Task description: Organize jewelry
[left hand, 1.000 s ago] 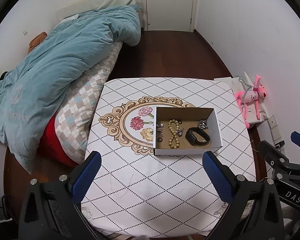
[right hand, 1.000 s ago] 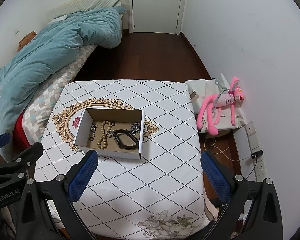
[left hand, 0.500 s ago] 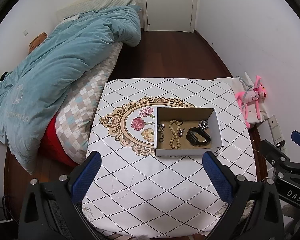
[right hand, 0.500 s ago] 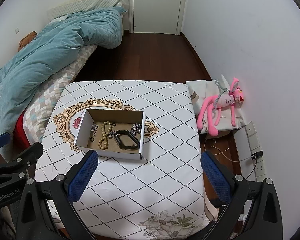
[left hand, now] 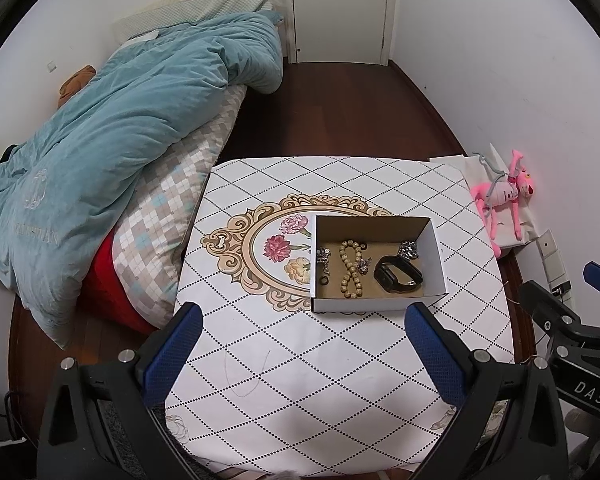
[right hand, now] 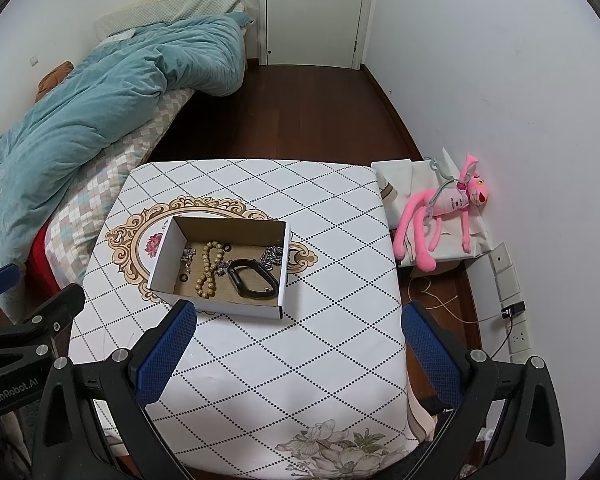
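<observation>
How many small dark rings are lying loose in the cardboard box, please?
2: one small dark ring near the front-left corner of the cardboard box, another at the back beside the bead bracelet. Others may be hidden.

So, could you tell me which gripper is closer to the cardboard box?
Hard to call. The left gripper has the cardboard box ahead toward its right finger; the right gripper has it ahead toward its left finger. Both hang open, similarly short of it.
</observation>
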A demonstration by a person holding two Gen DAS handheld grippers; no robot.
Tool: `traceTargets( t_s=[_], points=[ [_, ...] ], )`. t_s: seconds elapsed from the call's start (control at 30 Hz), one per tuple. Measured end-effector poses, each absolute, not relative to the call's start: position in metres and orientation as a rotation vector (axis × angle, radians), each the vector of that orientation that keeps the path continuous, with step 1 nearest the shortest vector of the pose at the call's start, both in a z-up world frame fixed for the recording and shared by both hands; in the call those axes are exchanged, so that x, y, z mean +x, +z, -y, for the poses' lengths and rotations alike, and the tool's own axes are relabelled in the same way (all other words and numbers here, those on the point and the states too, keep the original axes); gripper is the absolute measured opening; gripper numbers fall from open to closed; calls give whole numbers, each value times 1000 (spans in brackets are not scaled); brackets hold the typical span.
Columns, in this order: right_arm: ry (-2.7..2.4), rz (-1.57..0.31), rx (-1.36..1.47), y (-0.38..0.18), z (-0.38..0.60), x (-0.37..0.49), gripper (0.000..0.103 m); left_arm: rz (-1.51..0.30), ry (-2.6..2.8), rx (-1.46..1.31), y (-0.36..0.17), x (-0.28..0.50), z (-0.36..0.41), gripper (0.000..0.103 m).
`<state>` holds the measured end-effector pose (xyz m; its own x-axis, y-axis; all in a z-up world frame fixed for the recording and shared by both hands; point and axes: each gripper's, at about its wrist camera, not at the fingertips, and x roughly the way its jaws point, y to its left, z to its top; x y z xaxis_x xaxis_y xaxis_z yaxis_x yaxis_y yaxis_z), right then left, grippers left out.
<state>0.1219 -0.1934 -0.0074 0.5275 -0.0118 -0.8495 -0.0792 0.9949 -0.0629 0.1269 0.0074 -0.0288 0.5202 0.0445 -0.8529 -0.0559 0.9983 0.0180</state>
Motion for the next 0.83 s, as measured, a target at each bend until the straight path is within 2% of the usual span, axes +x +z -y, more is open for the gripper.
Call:
traceTargets(
  t_s=[0.83],
  points=[
    [35, -1015, -102, -7, 195, 121, 103, -1018, 55, -12, -23, 127, -3, 103]
  ],
)
